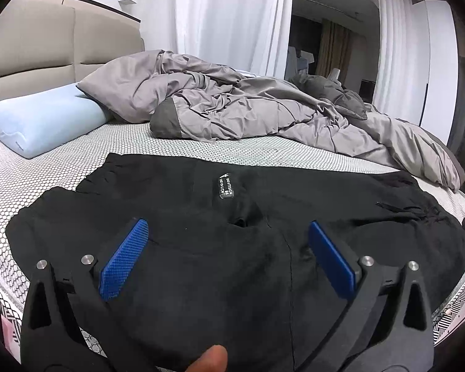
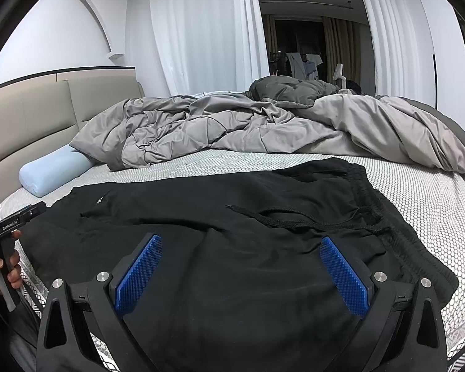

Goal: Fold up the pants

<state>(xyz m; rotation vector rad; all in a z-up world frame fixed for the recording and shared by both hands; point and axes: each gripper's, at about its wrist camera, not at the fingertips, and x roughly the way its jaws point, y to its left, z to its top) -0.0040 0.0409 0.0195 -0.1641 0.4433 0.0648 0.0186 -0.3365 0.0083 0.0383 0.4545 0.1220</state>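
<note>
Black pants (image 1: pixel 220 248) lie spread across the near part of the bed, with a small white-lettered label (image 1: pixel 225 186) facing up. In the right wrist view the pants (image 2: pixel 232 223) show their elastic waistband (image 2: pixel 365 192) and drawstring (image 2: pixel 294 218) at the right. My left gripper (image 1: pixel 228 241) is open and empty, hovering just above the pants' middle. My right gripper (image 2: pixel 241 259) is open and empty above the waist end. The left gripper's body also shows at the left edge of the right wrist view (image 2: pixel 15 221), held by a hand.
The bed has a white honeycomb-patterned mattress cover (image 1: pixel 170 142). A crumpled grey duvet (image 1: pixel 248 108) fills the far half. A light blue pillow (image 1: pixel 46 124) lies at the left by the beige headboard (image 1: pixel 46 46). White curtains (image 2: pixel 201 31) hang behind.
</note>
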